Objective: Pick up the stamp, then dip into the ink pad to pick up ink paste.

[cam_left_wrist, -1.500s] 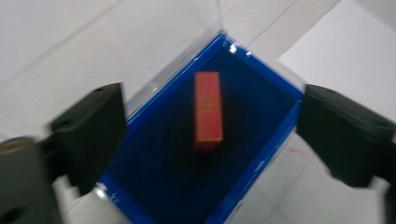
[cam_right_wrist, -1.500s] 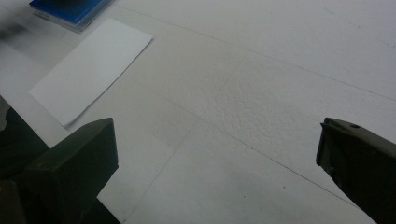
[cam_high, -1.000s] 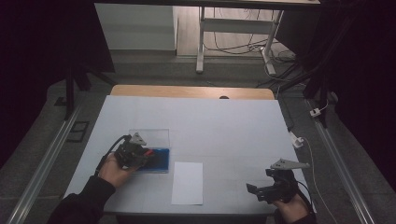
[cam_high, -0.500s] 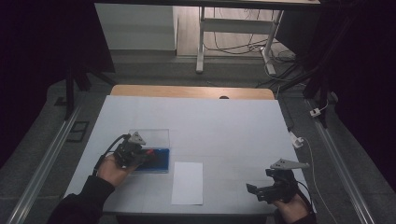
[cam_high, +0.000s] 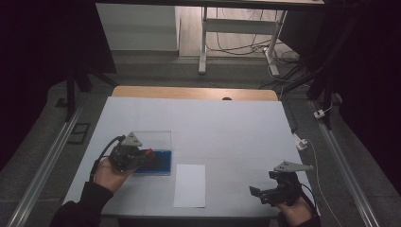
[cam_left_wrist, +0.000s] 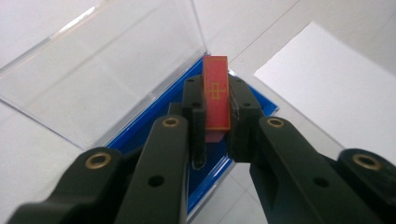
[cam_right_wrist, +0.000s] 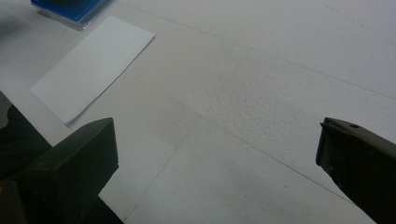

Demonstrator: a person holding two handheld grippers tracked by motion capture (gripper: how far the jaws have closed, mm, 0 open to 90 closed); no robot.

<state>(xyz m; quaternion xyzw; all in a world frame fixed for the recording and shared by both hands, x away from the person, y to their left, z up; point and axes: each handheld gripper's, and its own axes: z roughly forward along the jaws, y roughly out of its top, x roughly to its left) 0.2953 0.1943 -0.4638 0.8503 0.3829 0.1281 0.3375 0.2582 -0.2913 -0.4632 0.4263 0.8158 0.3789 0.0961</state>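
The place looked like a lab or a recording room set up for tests, not a home. The worktop (cam_high: pixel 236 127) was covered with a plain white sheet, and only its far edge showed bare wood. On both sides of the worktop, metal rails (cam_high: pixel 42 165) ran along the grey floor (cam_high: pixel 156 71). Beyond the worktop stood a white metal frame (cam_high: pixel 236 28) with loose cables (cam_high: pixel 283 56) lying around its feet. Right of the worktop a white power strip (cam_high: pixel 299 141) lay on the floor. Around the worktop everything was dark, with black stands.

Black claws (cam_left_wrist: pixel 215 135), brass-ringed screws, dark sleeves
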